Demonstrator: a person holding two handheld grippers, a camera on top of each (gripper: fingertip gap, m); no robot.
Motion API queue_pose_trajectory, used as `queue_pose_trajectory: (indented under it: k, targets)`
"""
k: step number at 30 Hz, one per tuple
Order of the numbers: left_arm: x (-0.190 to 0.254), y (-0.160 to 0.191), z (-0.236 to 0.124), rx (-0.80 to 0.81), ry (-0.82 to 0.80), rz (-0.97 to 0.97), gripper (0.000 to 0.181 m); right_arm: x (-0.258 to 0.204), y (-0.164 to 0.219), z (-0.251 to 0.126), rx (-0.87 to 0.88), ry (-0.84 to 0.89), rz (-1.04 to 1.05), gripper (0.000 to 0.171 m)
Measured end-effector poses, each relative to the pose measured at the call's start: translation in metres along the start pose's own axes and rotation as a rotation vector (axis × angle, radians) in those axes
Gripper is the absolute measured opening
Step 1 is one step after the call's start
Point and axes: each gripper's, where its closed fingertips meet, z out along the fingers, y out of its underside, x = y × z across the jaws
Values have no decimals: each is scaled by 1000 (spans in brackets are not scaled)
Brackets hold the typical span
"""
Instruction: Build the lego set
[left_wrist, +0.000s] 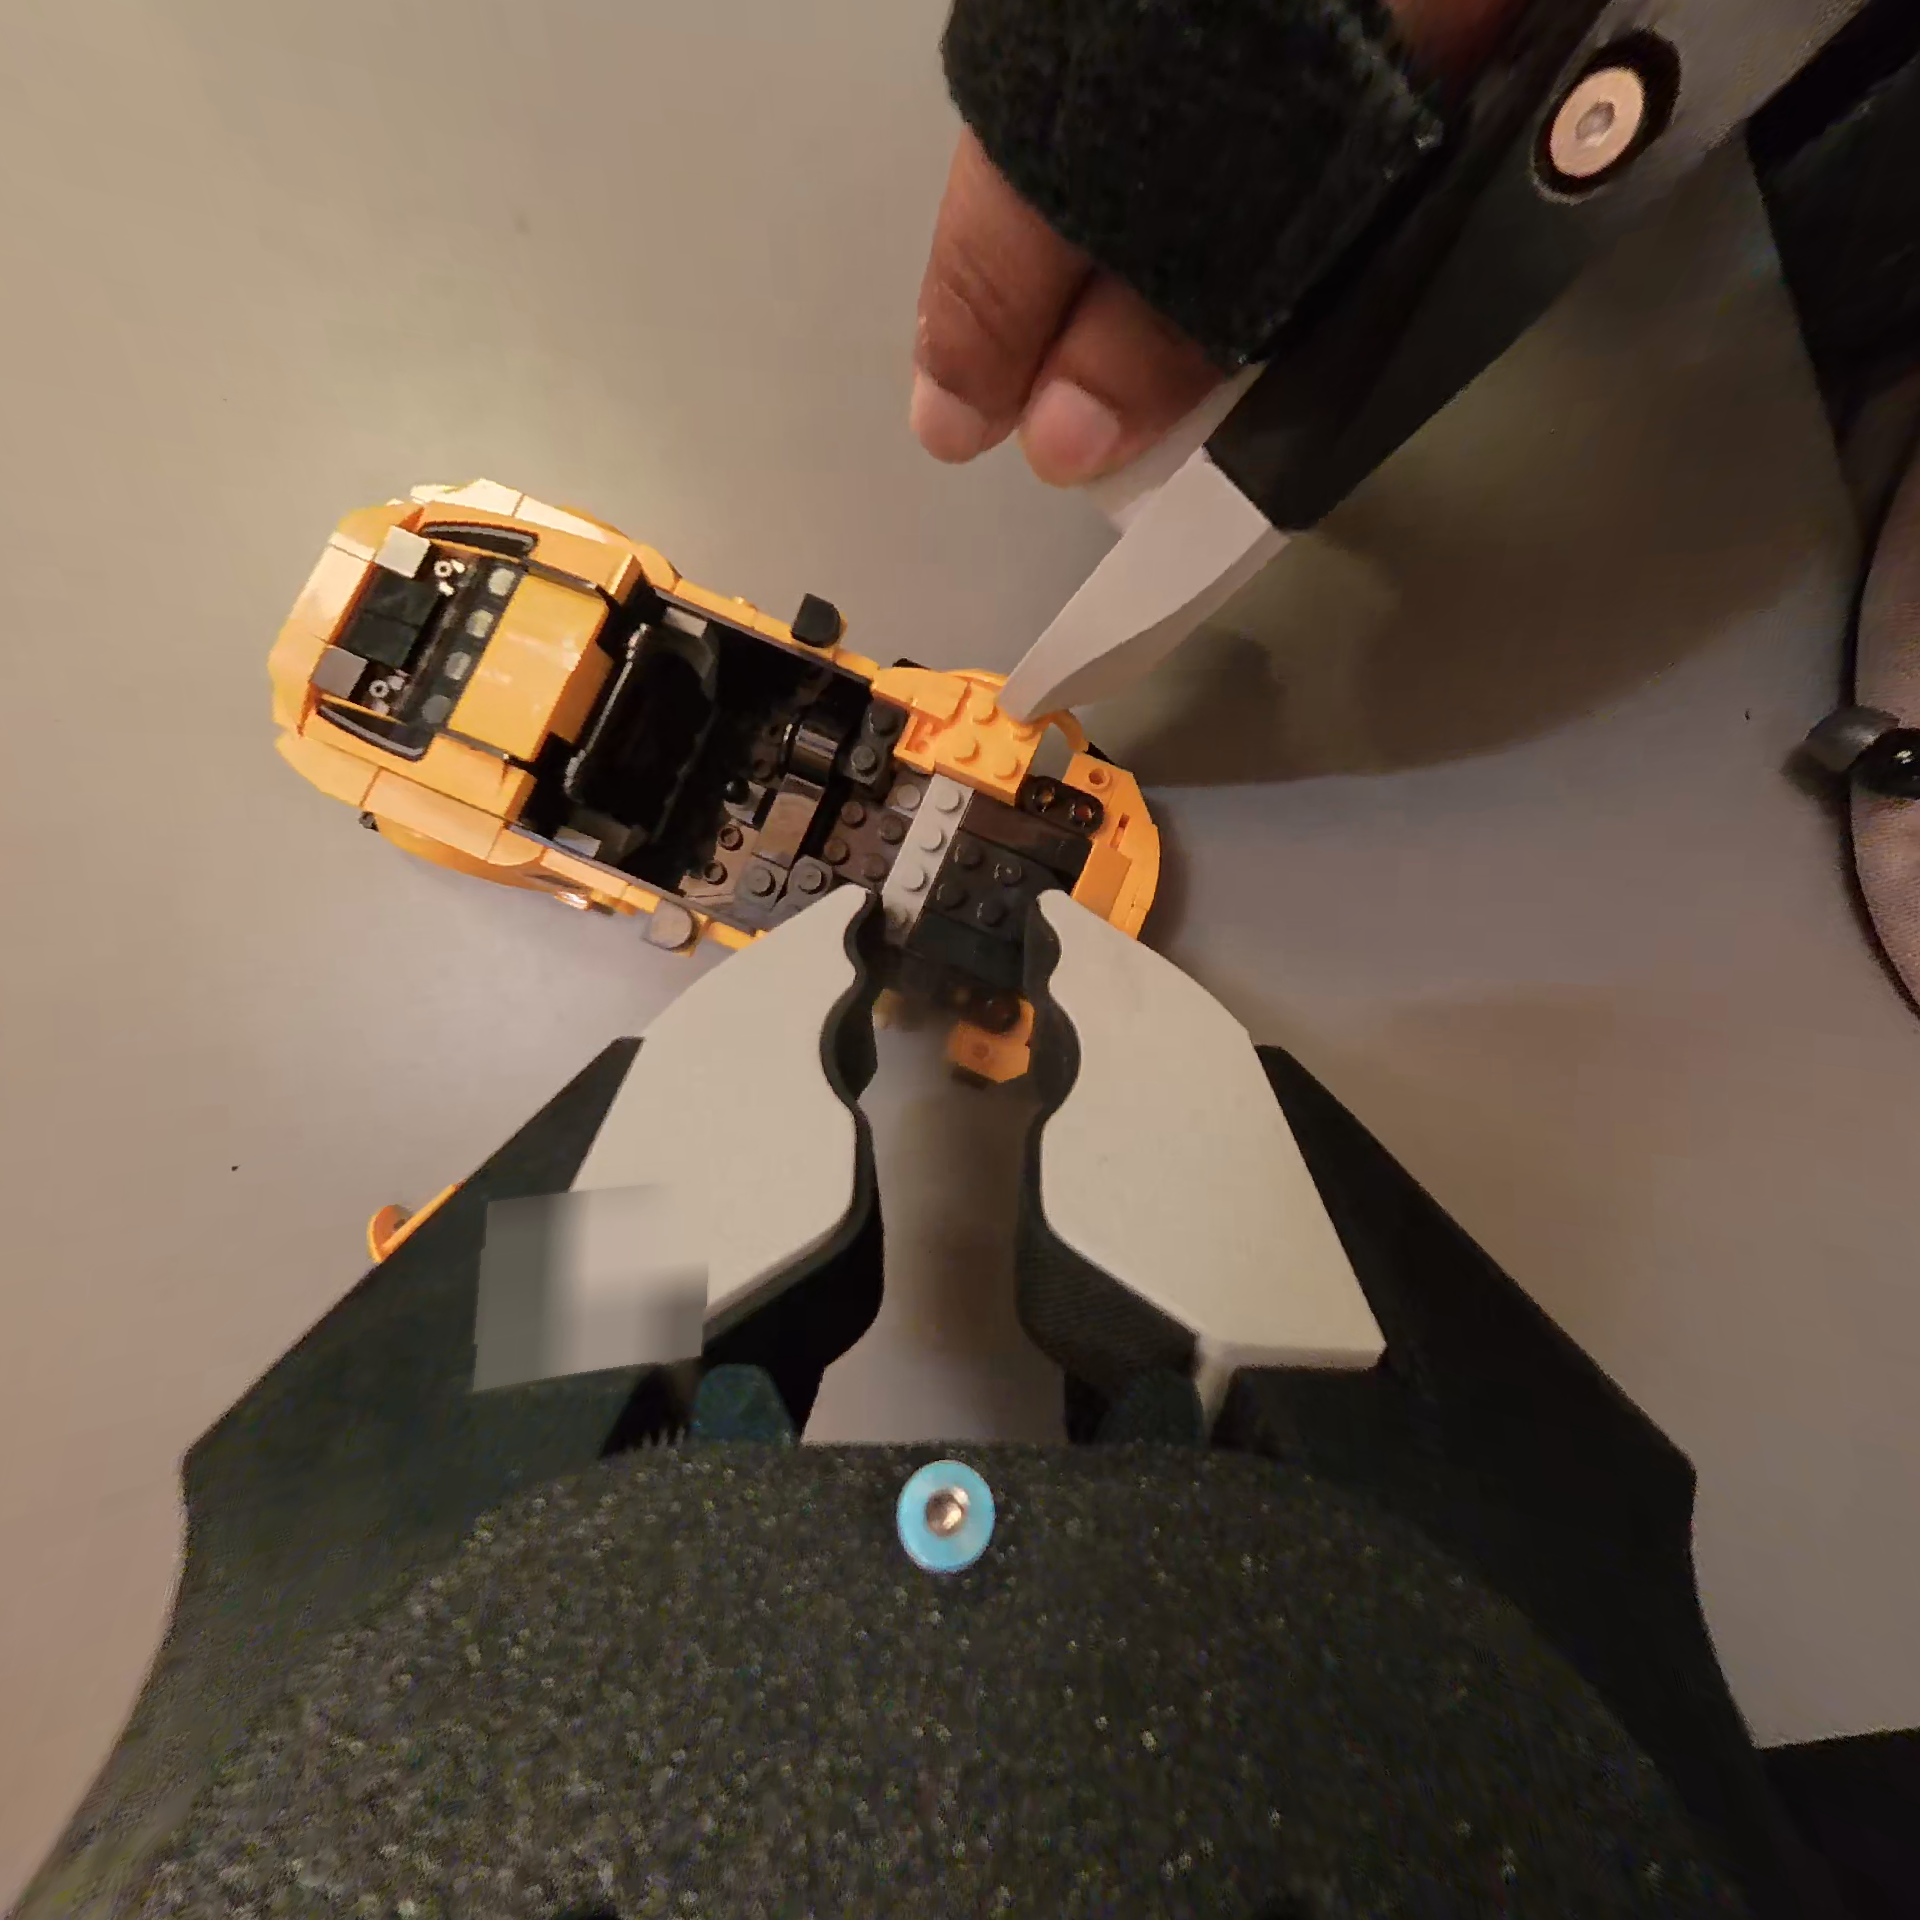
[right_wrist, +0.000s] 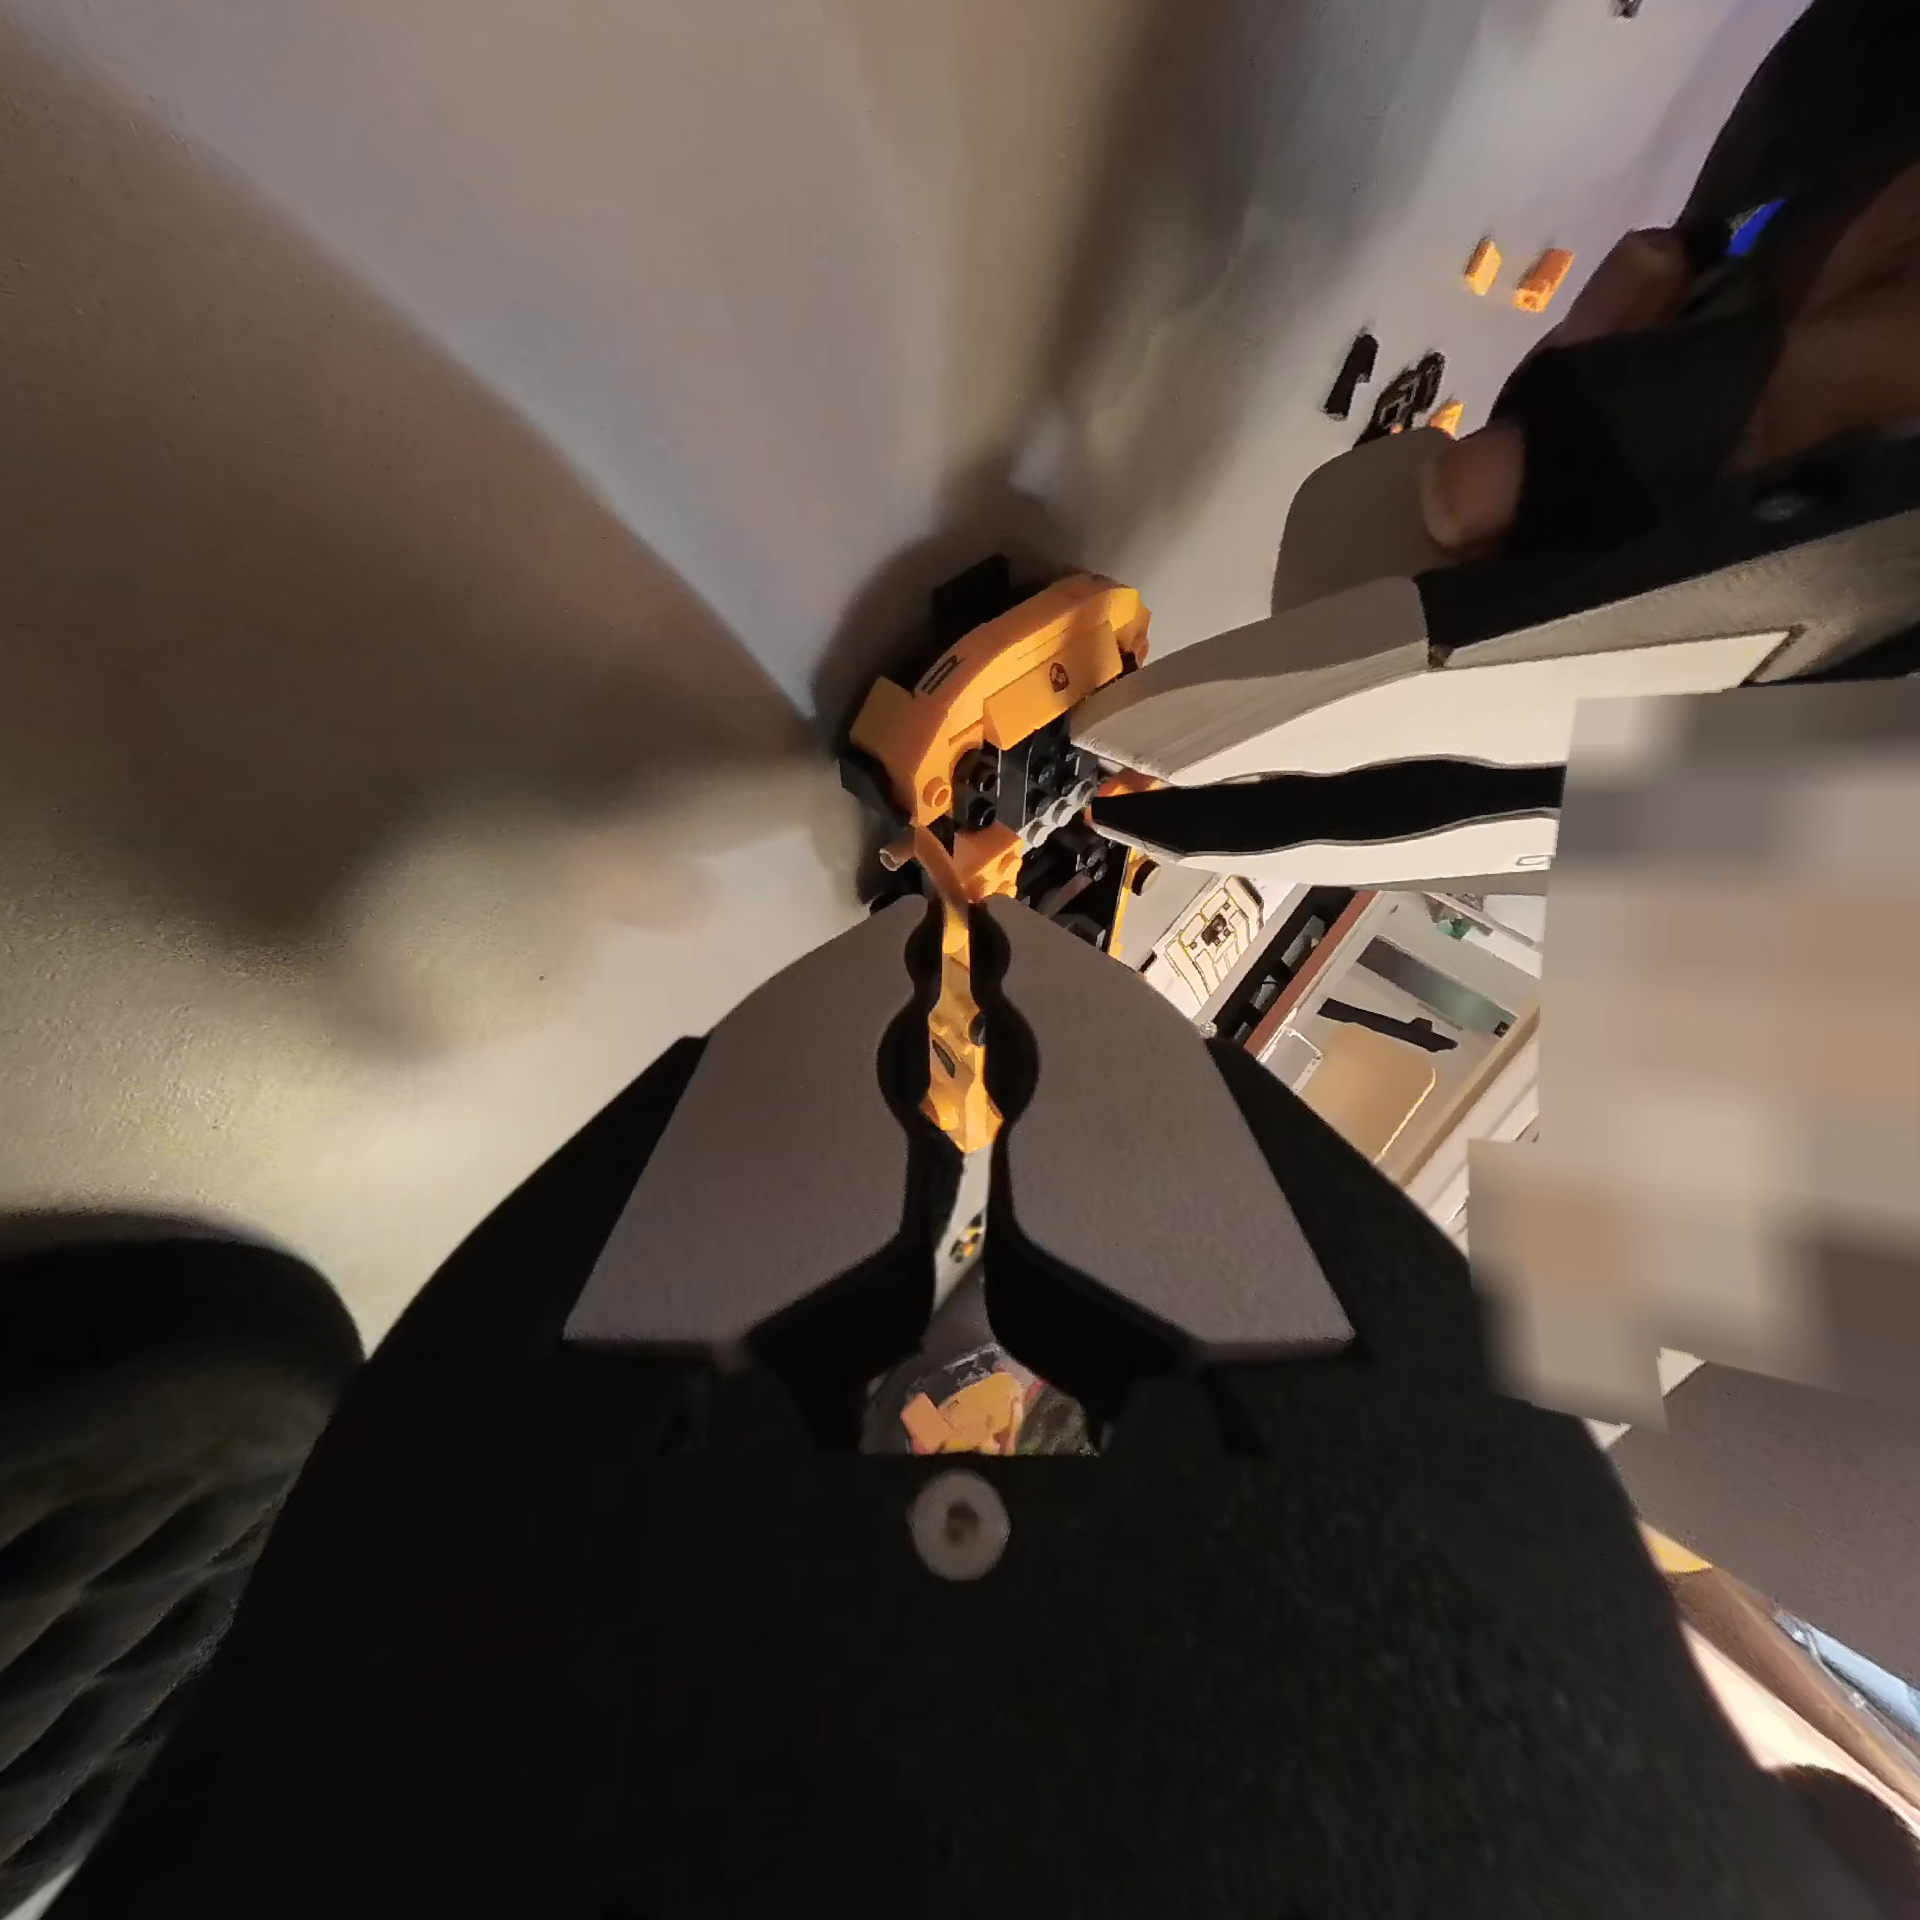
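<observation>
An orange and black lego car (left_wrist: 499, 686) lies on the grey table, roof off, with its studded black inside showing. My left gripper (left_wrist: 945, 914) is shut on the car's near side at the black and grey studded section. My right gripper (left_wrist: 1029, 707) comes in from the upper right, its tip resting on the car's orange studded plate (left_wrist: 977, 738). In the right wrist view my right gripper (right_wrist: 956, 912) is shut on a narrow orange lego piece (right_wrist: 954, 1029) that touches the car (right_wrist: 997, 675). The left gripper (right_wrist: 1091, 779) shows there holding the car from the right.
A loose orange piece (left_wrist: 387, 1228) lies by the left gripper's body. Small orange pieces (right_wrist: 1538, 281) and black pieces (right_wrist: 1351, 374) lie scattered farther off on the table. A printed sheet (right_wrist: 1216, 935) shows beyond the car. A dark object (left_wrist: 1860, 753) sits at the right edge.
</observation>
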Motion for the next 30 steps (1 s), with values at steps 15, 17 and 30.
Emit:
queue_pose_trajectory:
  k: [15,17,30]
  targets:
    - [-1,0,0,40,16,-22,23,-6,-7,4,-15,65,-78,4]
    - [0,-1,0,45,23,-32,24,-8,-8,6,-26,72,-81,4]
    - [-1,0,0,53,2,-50,23,-7,-9,4,115,11,-67,4]
